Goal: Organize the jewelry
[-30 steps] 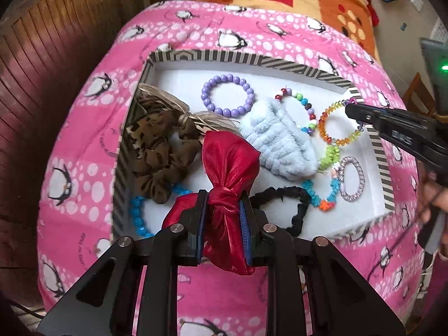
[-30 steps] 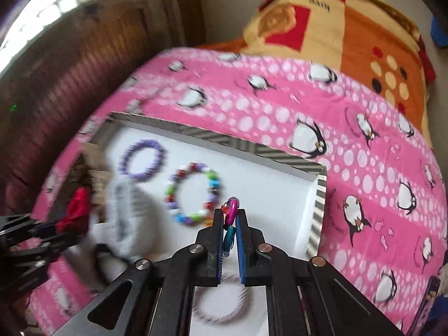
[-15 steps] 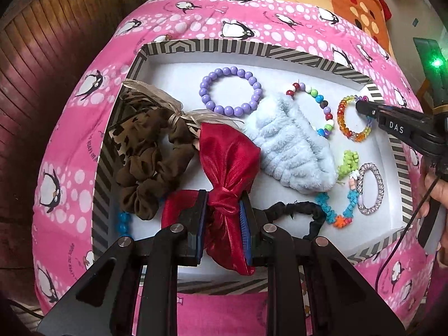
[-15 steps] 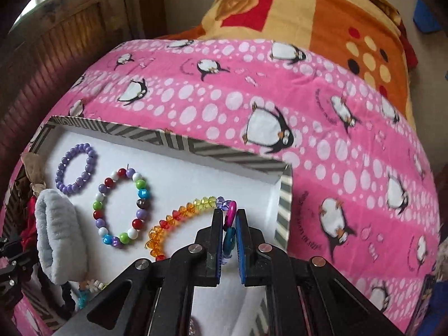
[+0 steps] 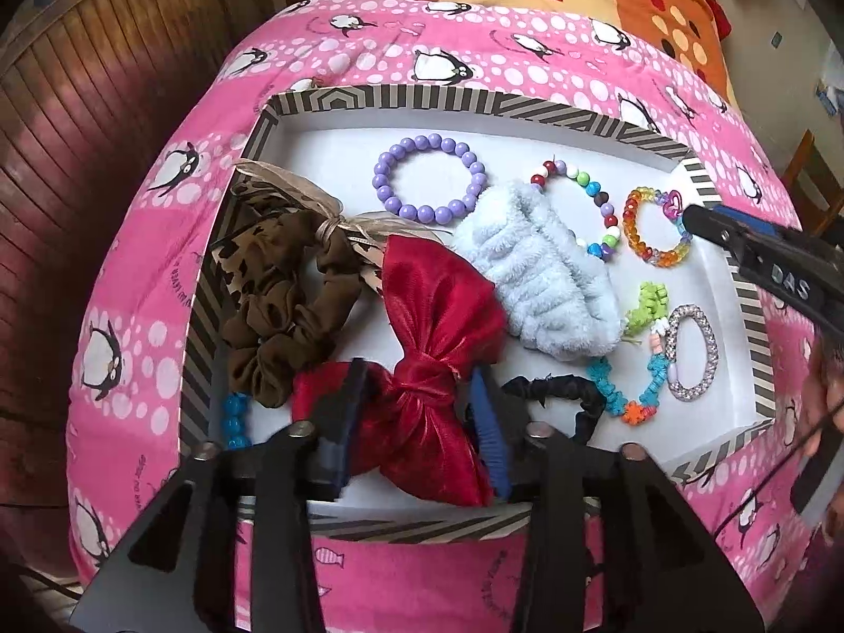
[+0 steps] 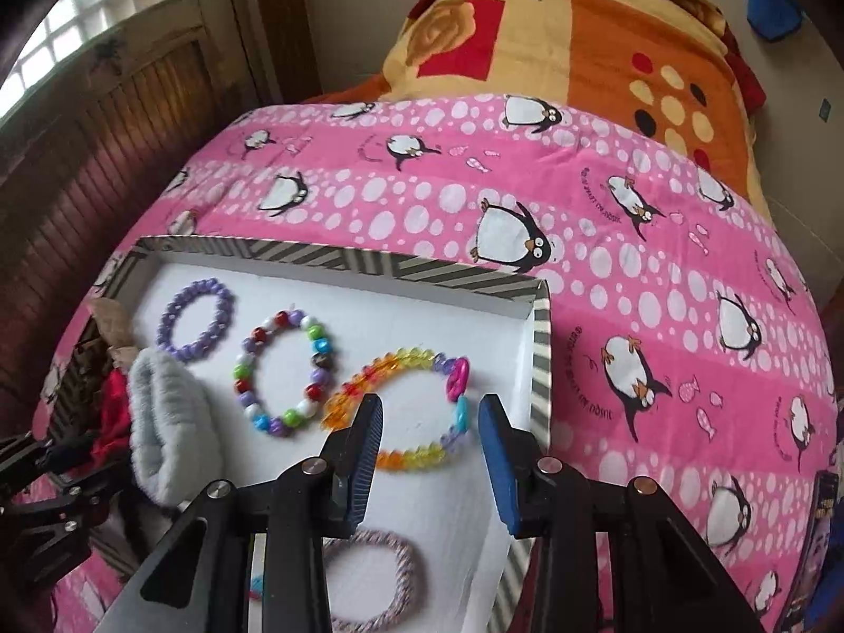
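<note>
Both grippers let go over a striped-rimmed white tray (image 5: 475, 100) on a pink penguin-print bedspread (image 6: 633, 274).

The left gripper (image 5: 416, 401), at the bottom of its frame, has just been opening; its jaws stand apart around the knot of a red satin hair bow (image 5: 438, 311) without pressing it. The right gripper (image 6: 430, 419) has likewise just been opening, and the rainbow translucent bead bracelet (image 6: 395, 406) lies flat between its spread jaws at the tray's right edge. A careless lift could snag the bow's fabric or catch the bracelet and drag it onto the neighbouring multicoloured bead bracelet (image 6: 287, 369).
</note>
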`<action>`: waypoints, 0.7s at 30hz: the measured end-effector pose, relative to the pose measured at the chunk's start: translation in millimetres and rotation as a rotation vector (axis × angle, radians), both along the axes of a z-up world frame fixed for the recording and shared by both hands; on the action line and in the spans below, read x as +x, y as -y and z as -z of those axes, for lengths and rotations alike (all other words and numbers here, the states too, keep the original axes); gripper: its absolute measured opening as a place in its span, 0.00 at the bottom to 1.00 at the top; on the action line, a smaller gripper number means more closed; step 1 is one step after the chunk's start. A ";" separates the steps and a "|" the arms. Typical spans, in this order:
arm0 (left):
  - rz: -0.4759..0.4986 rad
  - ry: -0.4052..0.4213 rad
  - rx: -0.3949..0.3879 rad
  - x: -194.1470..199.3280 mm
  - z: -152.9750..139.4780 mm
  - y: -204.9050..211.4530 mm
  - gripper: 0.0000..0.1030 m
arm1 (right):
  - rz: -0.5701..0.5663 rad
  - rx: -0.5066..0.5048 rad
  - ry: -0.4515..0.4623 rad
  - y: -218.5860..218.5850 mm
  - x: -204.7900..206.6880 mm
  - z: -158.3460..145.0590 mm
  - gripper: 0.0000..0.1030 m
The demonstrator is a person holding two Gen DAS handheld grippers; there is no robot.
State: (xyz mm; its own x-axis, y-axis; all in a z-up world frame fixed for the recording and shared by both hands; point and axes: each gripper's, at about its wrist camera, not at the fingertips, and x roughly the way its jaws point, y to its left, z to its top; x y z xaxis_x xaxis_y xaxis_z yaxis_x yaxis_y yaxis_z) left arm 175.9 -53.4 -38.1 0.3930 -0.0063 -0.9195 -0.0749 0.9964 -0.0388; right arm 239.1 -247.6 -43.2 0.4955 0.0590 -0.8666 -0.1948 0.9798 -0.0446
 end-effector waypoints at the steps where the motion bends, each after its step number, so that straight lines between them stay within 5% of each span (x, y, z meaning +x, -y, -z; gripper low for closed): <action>1: -0.006 0.002 -0.002 -1.3 -1.0 -0.6 0.48 | 0.003 0.013 0.003 -0.4 -6.0 -2.7 0.36; 21: -0.030 0.107 0.050 -49.8 -36.9 1.6 0.50 | 0.085 0.121 0.026 -13.4 -94.0 -26.0 0.40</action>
State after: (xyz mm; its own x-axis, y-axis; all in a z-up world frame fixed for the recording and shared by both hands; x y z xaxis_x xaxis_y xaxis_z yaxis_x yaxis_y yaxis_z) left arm 126.1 -55.0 -1.3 0.4885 0.0518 -0.8710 -0.1031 0.9947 0.0014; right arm 145.1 -234.2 -17.2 0.5256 0.1192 -0.8423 -0.1108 0.9913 0.0712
